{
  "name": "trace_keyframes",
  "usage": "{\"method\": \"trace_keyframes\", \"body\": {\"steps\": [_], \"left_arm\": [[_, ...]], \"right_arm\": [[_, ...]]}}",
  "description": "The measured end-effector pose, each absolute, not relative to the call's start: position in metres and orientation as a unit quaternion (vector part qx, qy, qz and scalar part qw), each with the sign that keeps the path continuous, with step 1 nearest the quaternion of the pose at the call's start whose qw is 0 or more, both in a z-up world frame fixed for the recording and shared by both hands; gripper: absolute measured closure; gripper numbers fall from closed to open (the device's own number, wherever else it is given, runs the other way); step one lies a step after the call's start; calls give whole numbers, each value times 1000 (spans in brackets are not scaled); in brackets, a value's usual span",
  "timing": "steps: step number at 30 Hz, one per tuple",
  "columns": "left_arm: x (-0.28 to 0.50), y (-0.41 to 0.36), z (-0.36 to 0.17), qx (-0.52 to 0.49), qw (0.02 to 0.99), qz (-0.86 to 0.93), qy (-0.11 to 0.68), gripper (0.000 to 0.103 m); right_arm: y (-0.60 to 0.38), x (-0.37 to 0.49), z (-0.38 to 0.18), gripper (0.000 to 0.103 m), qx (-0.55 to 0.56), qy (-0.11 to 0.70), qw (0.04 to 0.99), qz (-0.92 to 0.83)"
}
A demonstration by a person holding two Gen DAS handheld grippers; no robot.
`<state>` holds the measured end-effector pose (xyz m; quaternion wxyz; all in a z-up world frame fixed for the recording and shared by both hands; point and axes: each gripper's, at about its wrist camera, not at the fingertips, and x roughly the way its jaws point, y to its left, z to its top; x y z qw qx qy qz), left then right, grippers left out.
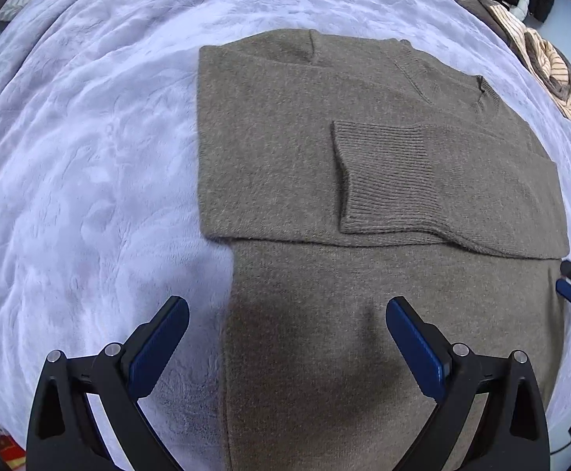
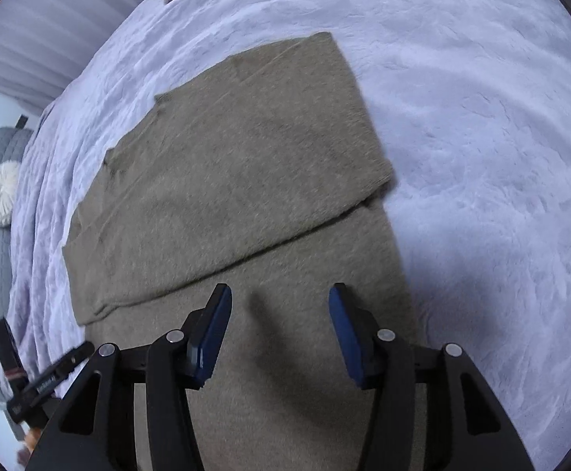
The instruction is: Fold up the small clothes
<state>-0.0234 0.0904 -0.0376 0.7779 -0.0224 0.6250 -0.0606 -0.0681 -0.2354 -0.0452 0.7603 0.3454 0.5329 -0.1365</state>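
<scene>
Sleeves lie folded across the sweater (image 1: 324, 149); my left gripper (image 1: 287, 314) and right gripper (image 2: 279, 298) hover wide open, empty, above its lower half. Next I judge: pinch the hem corners, fold upward.

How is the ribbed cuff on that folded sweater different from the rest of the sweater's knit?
The ribbed cuff shows clear parallel ridges; the sweater body is a smooth, fuzzy knit. The cuff is a small patch lying on top of the folded upper part, while the body spreads wide across the lilac blanket. The cuff's end edge is slightly raised and curved; the body lies flat. Both share the same brownish-grey colour.
</scene>
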Motion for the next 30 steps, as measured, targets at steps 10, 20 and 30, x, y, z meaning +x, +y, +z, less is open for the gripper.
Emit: {"method": "trace_keyframes", "body": {"steps": [10,20,30], "left_arm": [[-29,92,-37,-16,781,-53,622,3],[-44,95,-42,-22,771,-55,634,3],[-56,85,-45,-10,764,-71,641,3]], "right_arm": [[-271,-57,-57,97,388,508,751,-166],[-255,-77,-43,95,335,550,751,-143],[-209,-99,-34,49,303,574,756,-85]]}}
